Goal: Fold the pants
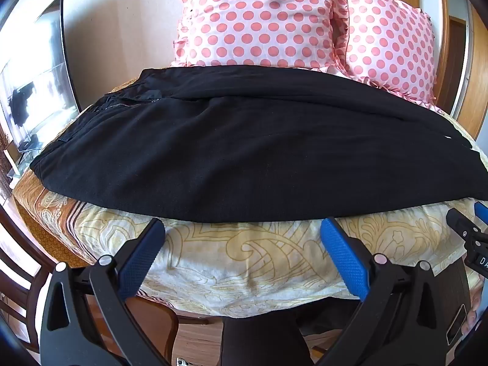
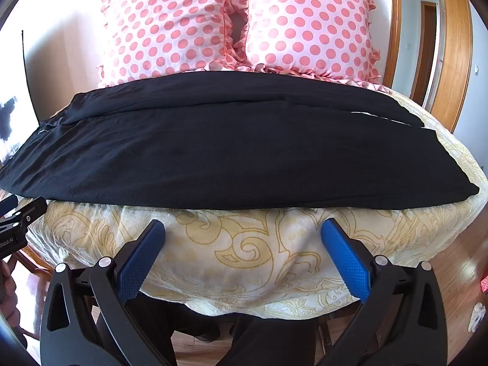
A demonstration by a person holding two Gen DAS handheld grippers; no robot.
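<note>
Black pants (image 1: 244, 152) lie flat across the table, folded lengthwise with one leg on the other, waistband and zipper (image 1: 128, 102) at the left, leg ends at the right (image 2: 457, 164). My left gripper (image 1: 242, 225) is open and empty, just short of the pants' near edge. My right gripper (image 2: 242, 225) is open and empty too, in front of the near edge further right. The right gripper's tip shows at the right edge of the left wrist view (image 1: 466, 228).
A cream cloth with yellow scroll pattern (image 1: 244, 259) covers the table and hangs over its front edge. Two pink polka-dot pillows (image 2: 170, 24) (image 2: 311, 27) stand behind the pants. A TV screen (image 1: 36, 76) is at the left, wooden doors (image 2: 451, 61) at the right.
</note>
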